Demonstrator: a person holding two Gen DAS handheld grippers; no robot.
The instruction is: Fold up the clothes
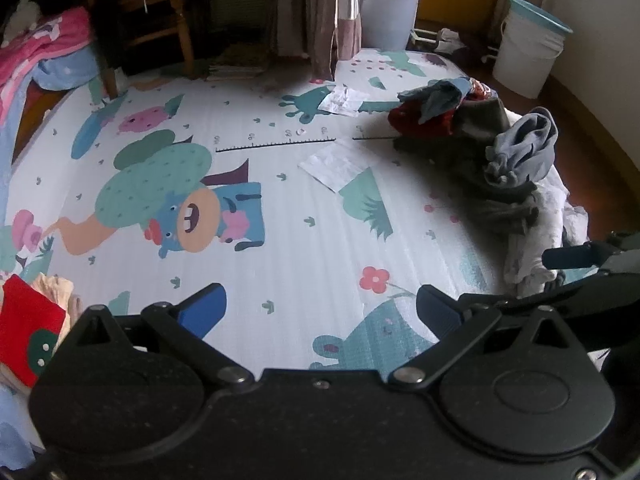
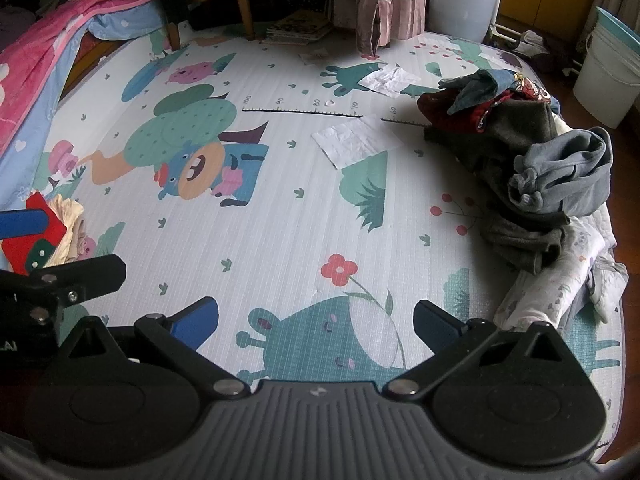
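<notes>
- Hovering above the play mat (image 2: 280, 240), the left tool (image 1: 320, 312) and right tool (image 2: 316, 320) both gape wide, gripping nothing.
- 1 heap of unfolded clothes (image 2: 532, 168) lies along the mat's right edge.
- 2 paper sheets (image 2: 352, 138) lie mid-mat.
- 1 red folded garment (image 2: 34, 236) sits at the left edge.

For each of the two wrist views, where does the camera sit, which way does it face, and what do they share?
Left wrist: sits behind the left gripper, open blue jaws, low over the white cartoon-printed play mat, facing the wooden chair; the right gripper's tip shows at right.
Right wrist: behind the right gripper, jaws open, same heading; the left gripper shows at left.
Shared: the mat, the heap of unfolded clothes on the right, the folded red garment on the left, the crumpled white paper sheet.
</notes>
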